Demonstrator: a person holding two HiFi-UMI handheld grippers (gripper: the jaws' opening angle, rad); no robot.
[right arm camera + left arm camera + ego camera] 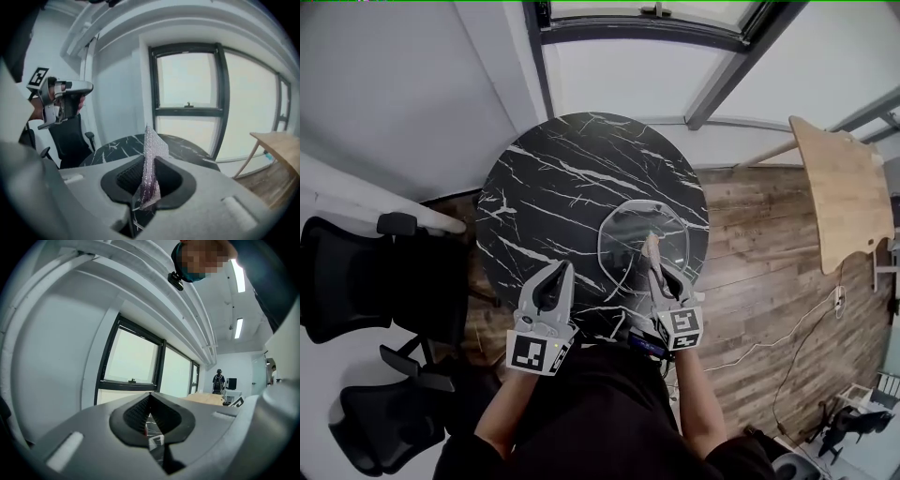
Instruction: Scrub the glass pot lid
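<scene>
The glass pot lid (623, 239) lies flat on the right half of a round black marble table (553, 178). My right gripper (652, 242) reaches over the lid's near right part and is shut on a glittery pinkish mesh scrub cloth (151, 154), which stands up from between the jaws. I cannot tell whether the cloth touches the glass. My left gripper (567, 265) hovers above the table's near edge, left of the lid, with its jaws shut and nothing between them (150, 395). The right gripper view also shows the left gripper (61, 101), raised at the left.
Black office chairs (356, 281) stand left of the table. A light wooden table (844, 187) is at the right, over a wooden floor with a white cable (787, 337). A window (647, 23) is behind the table. A person (218, 380) stands far off.
</scene>
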